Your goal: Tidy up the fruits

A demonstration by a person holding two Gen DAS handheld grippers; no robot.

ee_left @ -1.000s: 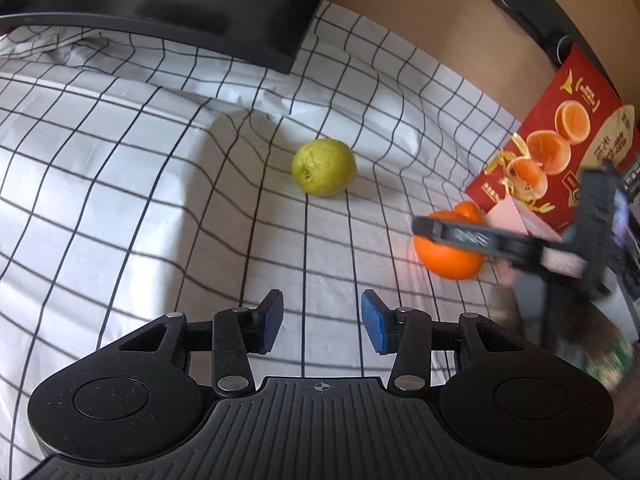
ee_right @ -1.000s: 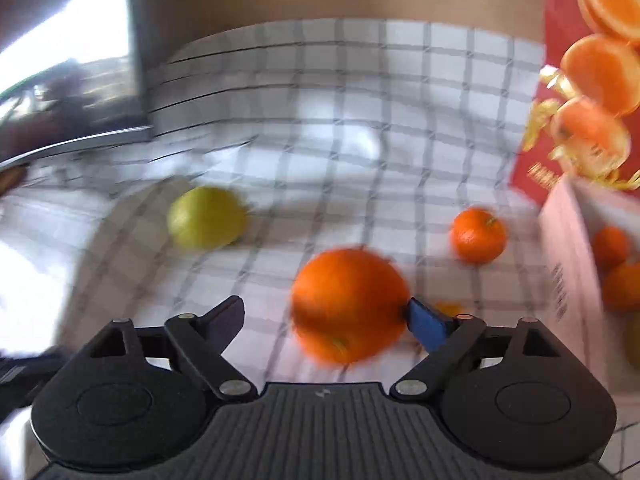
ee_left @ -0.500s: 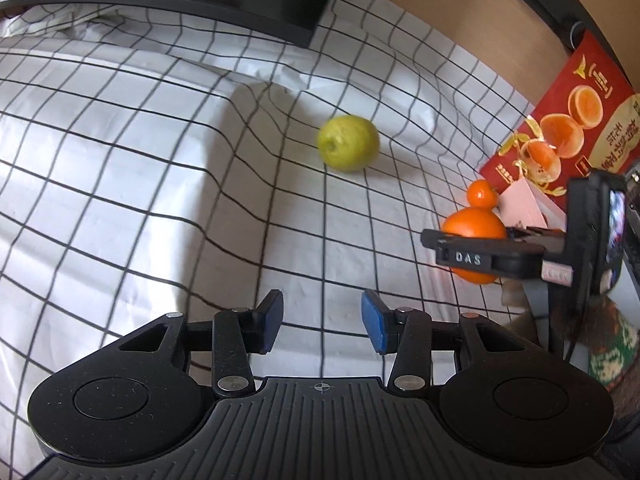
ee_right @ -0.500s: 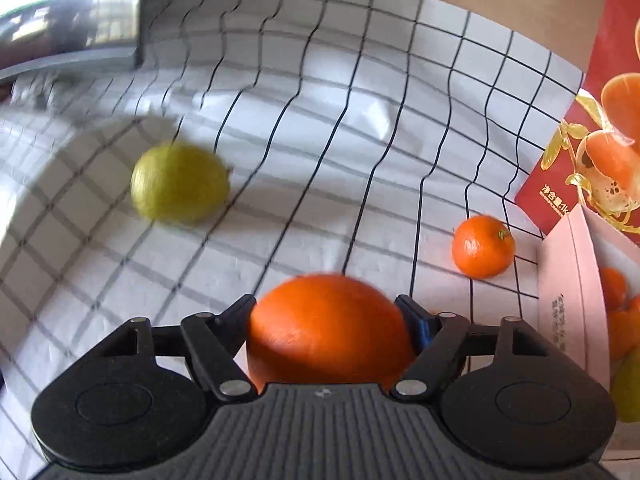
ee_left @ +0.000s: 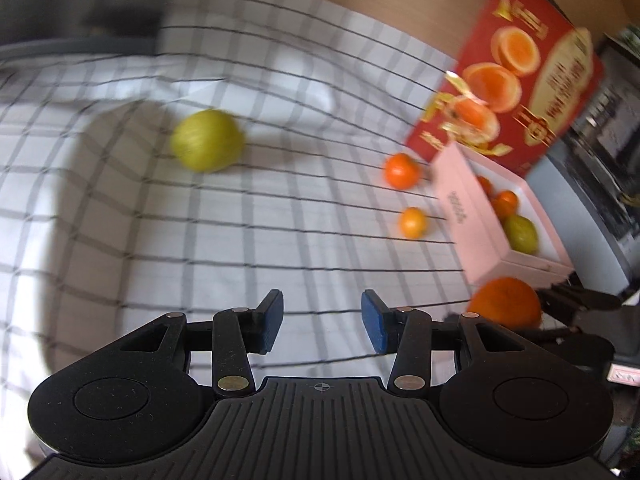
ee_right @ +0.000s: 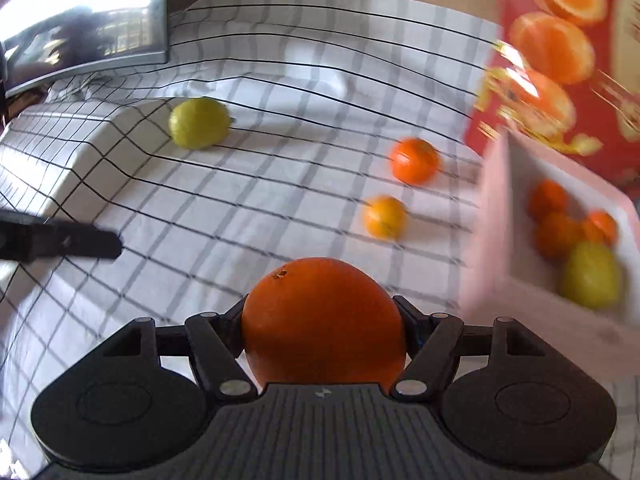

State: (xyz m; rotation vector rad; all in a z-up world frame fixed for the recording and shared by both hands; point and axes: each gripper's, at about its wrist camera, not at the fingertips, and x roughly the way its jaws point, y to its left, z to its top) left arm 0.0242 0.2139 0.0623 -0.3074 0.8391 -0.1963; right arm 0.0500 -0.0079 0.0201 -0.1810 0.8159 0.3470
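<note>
White cloth with a black grid covers my table (ee_right: 280, 92). My right gripper (ee_right: 322, 320) has just been closing and now clamps the large round orange (ee_right: 322, 320); my left gripper (ee_left: 322, 322) stands narrow and empty. Next, I judge, comes carrying it over the pink cardboard box (ee_right: 496, 216), probably half full, then letting go.

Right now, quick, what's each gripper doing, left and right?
Left gripper: open, nothing between its fingers.
Right gripper: jaws have just been closing and are now shut on the large orange.
</note>
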